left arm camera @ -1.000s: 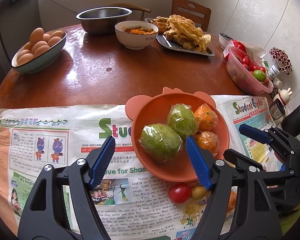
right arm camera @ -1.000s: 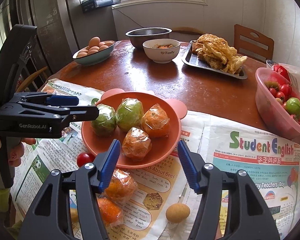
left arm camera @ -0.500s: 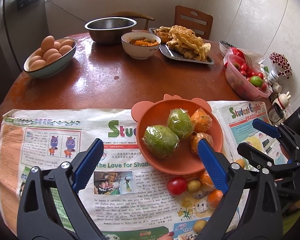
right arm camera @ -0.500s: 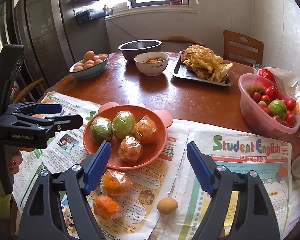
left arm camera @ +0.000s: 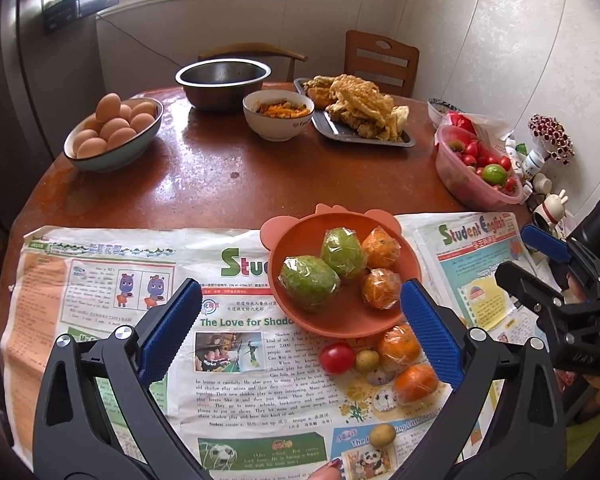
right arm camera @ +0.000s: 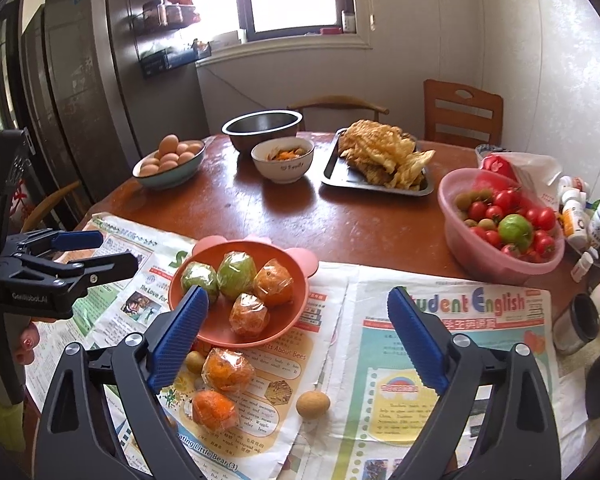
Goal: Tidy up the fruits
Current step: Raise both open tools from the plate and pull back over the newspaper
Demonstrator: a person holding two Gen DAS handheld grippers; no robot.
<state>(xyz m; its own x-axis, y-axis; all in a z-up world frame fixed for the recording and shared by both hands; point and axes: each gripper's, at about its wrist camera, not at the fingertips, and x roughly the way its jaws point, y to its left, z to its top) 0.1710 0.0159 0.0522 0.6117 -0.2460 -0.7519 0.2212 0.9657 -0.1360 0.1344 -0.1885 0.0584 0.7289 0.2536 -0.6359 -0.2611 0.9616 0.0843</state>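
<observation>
An orange eared bowl [left arm camera: 340, 318] sits on newspaper and holds two green wrapped fruits [left arm camera: 310, 280] and two wrapped oranges [left arm camera: 380, 288]. Two more wrapped oranges [left arm camera: 400, 346], a red tomato [left arm camera: 337, 357] and small yellowish fruits [left arm camera: 367, 361] lie on the paper in front of it. My left gripper [left arm camera: 300, 300] hovers above and short of the bowl, its jaws opening with nothing between them. My right gripper [right arm camera: 298, 300] hovers by the bowl's [right arm camera: 220, 330] right side, its jaws also opening and empty. The loose oranges [right arm camera: 228, 370] lie under its left finger.
Behind are an egg bowl [left arm camera: 112, 156], a steel bowl [left arm camera: 222, 84], a white bowl of food [left arm camera: 278, 116], a tray of fried food [left arm camera: 364, 136] and a pink tub of tomatoes [right arm camera: 500, 256]. Bottles [right arm camera: 580, 212] crowd the right edge. Newspaper [right arm camera: 440, 360] covers the near table.
Both grippers have pulled back and upward from the bowl, and both pairs of jaws have spread wider. The fruit in the bowl has not moved.
</observation>
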